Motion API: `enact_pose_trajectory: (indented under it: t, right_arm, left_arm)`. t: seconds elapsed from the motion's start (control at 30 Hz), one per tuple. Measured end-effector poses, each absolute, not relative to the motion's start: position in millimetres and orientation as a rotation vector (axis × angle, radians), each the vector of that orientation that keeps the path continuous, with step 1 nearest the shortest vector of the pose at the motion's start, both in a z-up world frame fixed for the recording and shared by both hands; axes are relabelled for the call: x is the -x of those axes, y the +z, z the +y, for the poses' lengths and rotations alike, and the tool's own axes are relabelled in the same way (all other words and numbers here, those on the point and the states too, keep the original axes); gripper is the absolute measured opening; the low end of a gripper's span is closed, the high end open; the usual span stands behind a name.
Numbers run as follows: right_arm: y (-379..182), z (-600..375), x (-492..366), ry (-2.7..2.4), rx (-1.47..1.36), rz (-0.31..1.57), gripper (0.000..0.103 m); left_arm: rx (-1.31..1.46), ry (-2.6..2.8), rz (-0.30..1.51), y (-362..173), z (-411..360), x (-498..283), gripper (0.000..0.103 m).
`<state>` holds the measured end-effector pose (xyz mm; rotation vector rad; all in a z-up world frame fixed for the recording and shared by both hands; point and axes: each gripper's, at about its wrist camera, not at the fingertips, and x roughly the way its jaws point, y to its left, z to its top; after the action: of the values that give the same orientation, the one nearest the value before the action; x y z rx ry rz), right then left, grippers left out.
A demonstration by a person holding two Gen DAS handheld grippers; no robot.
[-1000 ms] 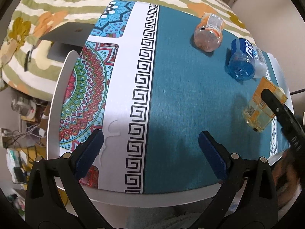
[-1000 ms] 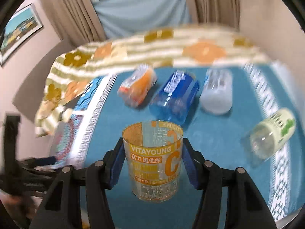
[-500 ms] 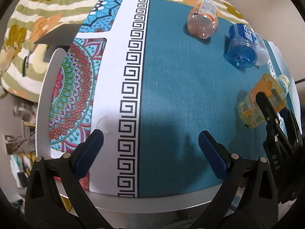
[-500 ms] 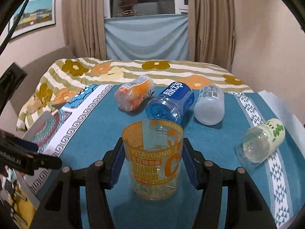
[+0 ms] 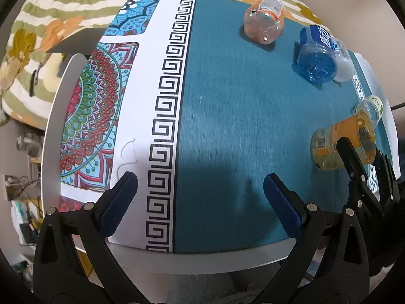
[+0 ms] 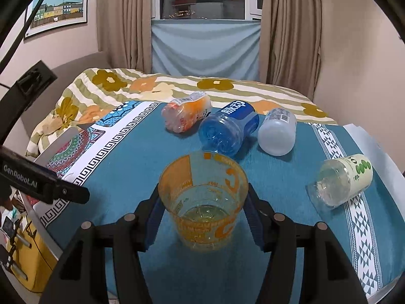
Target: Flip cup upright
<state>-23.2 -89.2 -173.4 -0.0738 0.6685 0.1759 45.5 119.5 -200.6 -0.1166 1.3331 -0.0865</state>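
A clear plastic cup with orange print (image 6: 203, 202) stands upright, mouth up, between the blue pads of my right gripper (image 6: 202, 219), which is shut on its sides just above or on the teal cloth. The left wrist view shows the same cup (image 5: 341, 144) at the right edge with the right gripper's black finger across it. My left gripper (image 5: 200, 197) is open and empty above the near edge of the table, well left of the cup.
Several plastic bottles lie on the teal cloth behind the cup: an orange one (image 6: 186, 114), a blue one (image 6: 229, 129), a frosted one (image 6: 277, 135) and a green-labelled one (image 6: 341, 181). The white table rim (image 5: 202, 261) is near. A floral bed (image 6: 177, 86) lies beyond.
The cup has stayed in my right gripper and the view now looks down into its open mouth. The left gripper has drifted slightly; its jaws stay open.
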Motion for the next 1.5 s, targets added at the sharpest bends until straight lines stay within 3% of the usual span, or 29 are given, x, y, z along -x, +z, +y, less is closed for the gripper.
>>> enact_pose_trajectory:
  t: [0.1,0.17,0.27,0.5,1.03,1.5]
  right_arm:
    - [-176,-91,20,0.170,0.048,0.696,0.067]
    - [-175,-95,22,0.173,0.022,0.691,0.088]
    - [-172,-98,21,0.179,0.007,0.700,0.102]
    - [-140,-110,25,0.185,-0.004,0.728,0.102]
    - [-4,-166,50,0.027,0.011,0.847,0.102]
    - [8,-182,69,-0.033,-0.010,0.823,0.102]
  left_arm:
    - [0.112,-0.083,1.324,-198,119,-42,0.103]
    - [0.109,-0.080,1.315,-195,118,-40,0.103]
    - [0.108,-0.073,1.302,-189,118,-38,0.103]
    - [0.112,-0.067,1.225,-148,110,-29,0.103]
    - [0.050,-0.042,0.902,-14,66,16,0.103]
    - [-0.006,-0.040,0.781,13,42,47,0.103]
